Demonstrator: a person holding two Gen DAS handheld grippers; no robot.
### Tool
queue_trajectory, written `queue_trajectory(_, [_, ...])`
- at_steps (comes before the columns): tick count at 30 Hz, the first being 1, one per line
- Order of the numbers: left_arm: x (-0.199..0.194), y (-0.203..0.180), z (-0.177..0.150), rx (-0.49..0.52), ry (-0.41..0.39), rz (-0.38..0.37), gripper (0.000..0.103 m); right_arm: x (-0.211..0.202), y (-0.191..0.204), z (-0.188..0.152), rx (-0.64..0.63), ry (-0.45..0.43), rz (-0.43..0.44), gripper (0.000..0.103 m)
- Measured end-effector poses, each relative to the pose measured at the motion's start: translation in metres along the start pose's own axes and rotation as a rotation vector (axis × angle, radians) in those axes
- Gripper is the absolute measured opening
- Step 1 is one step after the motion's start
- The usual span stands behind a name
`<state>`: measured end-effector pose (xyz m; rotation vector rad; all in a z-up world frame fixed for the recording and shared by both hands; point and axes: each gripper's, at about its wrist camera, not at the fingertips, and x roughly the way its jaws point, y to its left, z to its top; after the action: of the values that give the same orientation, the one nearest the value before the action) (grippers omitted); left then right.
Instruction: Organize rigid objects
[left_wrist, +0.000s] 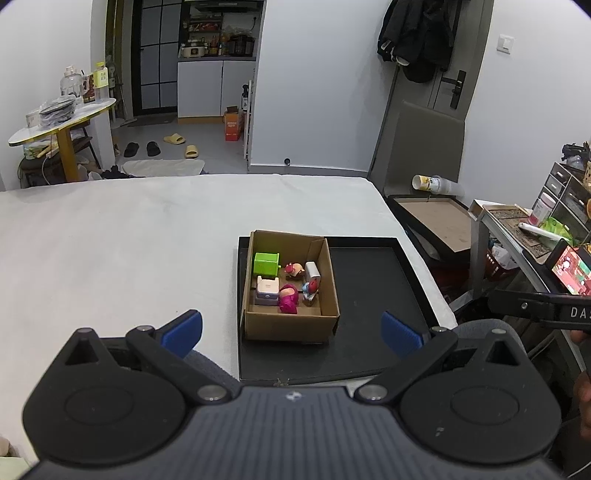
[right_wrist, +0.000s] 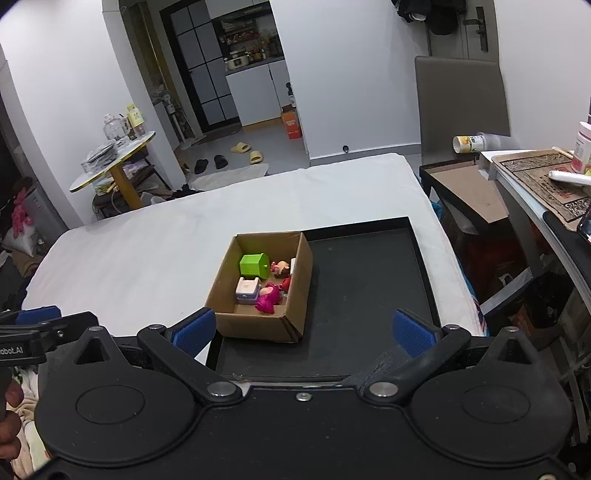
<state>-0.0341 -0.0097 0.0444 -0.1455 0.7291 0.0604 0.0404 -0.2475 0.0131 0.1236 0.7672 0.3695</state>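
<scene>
We look down on a wide white surface (left_wrist: 129, 240) that fills most of both views. Toward its 3 o'clock edge lies a shallow black tray (left_wrist: 369, 295), and in the tray's 9 o'clock half sits an open cardboard box (left_wrist: 291, 325), touching the tray floor, its flaps up.

Inside the box the rigid toys are gathered close together. A lime green block (left_wrist: 266, 263) stands at the 11 o'clock corner. Just below it, toward 7 o'clock, sits a pale pink and lilac case (left_wrist: 266, 291). A magenta figure (left_wrist: 288, 300) lies beside that case near 6 o'clock. A small brown and pink figure (left_wrist: 293, 270) rests near 12 o'clock, a white card-like piece (left_wrist: 312, 273) leans against the 3 o'clock wall, and a little red and blue figure (left_wrist: 310, 288) stands just under it. Which of these touch one another we cannot tell.

Our left tool (left_wrist: 291, 330) hovers near the box's 6 o'clock side, its blue pads spread wide with nothing between them. Our right tool (right_wrist: 303, 330) hangs over the tray's near rim, likewise spread wide and empty, the box just beyond its 9 o'clock pad (right_wrist: 194, 332). In the right wrist view, the left tool's own blue pad shows at the 9 o'clock edge
</scene>
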Motion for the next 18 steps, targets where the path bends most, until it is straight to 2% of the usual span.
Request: queue_trajectory(18, [-0.0065, -0.0005, -0.0037, 0.012, 0.009, 0.001, 0.102, -0.0033, 0.0048, -0.0021, -0.006, -0.003, -0.01, 0.103])
